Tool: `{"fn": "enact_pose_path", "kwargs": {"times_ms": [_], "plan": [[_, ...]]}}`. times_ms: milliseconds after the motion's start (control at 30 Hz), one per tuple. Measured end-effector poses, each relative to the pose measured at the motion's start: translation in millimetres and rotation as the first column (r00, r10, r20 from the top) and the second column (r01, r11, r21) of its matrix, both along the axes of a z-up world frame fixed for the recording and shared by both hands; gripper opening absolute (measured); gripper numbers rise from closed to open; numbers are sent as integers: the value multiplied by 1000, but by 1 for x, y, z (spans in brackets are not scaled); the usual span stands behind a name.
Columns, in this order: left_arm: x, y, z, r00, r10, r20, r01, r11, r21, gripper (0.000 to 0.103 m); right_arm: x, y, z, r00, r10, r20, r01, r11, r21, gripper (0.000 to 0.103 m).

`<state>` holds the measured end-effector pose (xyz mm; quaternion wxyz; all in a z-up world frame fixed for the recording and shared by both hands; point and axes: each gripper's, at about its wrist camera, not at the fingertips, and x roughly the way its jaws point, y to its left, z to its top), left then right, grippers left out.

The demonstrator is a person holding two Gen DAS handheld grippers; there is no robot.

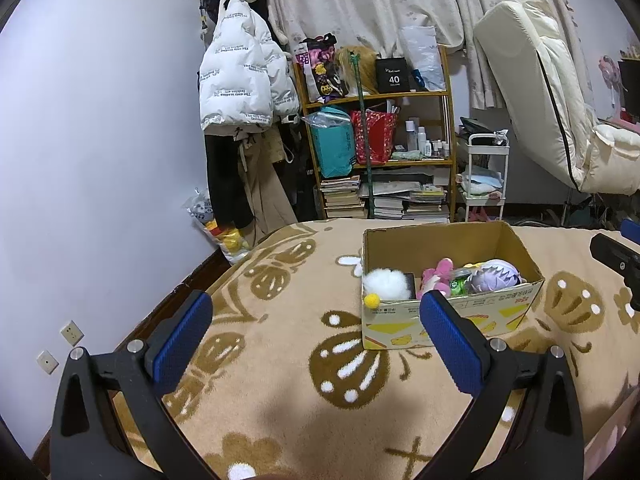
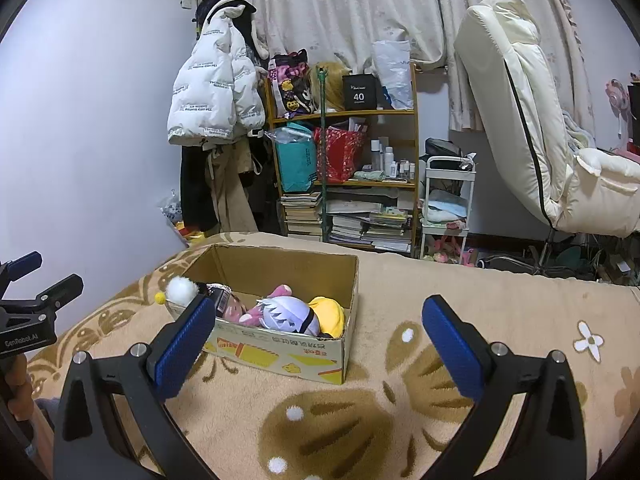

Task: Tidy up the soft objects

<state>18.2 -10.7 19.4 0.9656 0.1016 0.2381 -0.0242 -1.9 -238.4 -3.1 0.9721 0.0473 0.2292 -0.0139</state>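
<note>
Blue pads on the left gripper [image 1: 316,340] sit closest, spread wide apart and holding nothing. It hangs over the tan blanket [image 1: 280,420] with the brown butterfly shapes. The right gripper [image 2: 320,344] is spread wide too, and it is empty as well.

A little farther out sits the cardboard box [image 1: 452,312], resting on the blanket near the far edge of the bed. Soft toys are inside it — a fluffy white toy [image 1: 390,284] with a little yellow ball [image 1: 372,300] poking over the box's front rim, a pink plush [image 1: 436,276], something green [image 1: 459,285], and a pale purple plush [image 1: 494,276]. From the right side a yellow plush [image 2: 328,314] shows beside the purple one.

No soft toys lie loose on the blanket that I can see. So the job looks almost done, or all done — the toys are in the box and both tools are free. Maybe the white one needs a push down.

Behind the bed stand a shelf [image 1: 380,96] of books and bags, and a white coat [image 1: 240,76] on the wall.
</note>
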Motion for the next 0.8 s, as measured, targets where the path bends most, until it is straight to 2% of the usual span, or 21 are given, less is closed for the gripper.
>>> {"fn": "enact_pose_path", "kwargs": {"times_ms": [800], "plan": [[-1, -10, -5, 1000, -3, -17, 3, 1000, 6, 102, 1, 3, -1, 1000, -5, -5, 5, 1000, 6, 103]]}}
